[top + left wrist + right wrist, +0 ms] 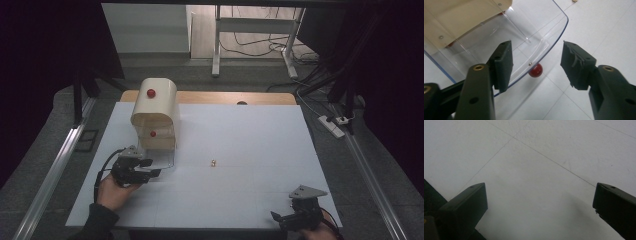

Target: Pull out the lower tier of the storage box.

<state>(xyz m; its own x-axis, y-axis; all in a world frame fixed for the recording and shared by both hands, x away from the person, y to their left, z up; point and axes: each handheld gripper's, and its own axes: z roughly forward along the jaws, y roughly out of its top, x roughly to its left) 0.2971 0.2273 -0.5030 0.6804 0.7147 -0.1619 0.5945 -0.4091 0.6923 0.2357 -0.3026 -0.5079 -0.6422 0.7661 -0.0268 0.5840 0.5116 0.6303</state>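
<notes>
Cream bread-bin-shaped box [155, 107] stands at the far left of the white table [240, 200]; its clear curved door [541, 37] is swung down toward the person, rim at the table surface. Left gripper [536, 63] sits just in front of the box, jaws released and apart, straddling the door's rim without pressing it; the door's red knob [535, 70] lies between them, untouched. Second red knob [151, 93] on the box top. Right gripper [292, 212] rests well right of the box at the near table edge, jaws wide, nothing between. Small brass piece [213, 163] lies right of the box.
</notes>
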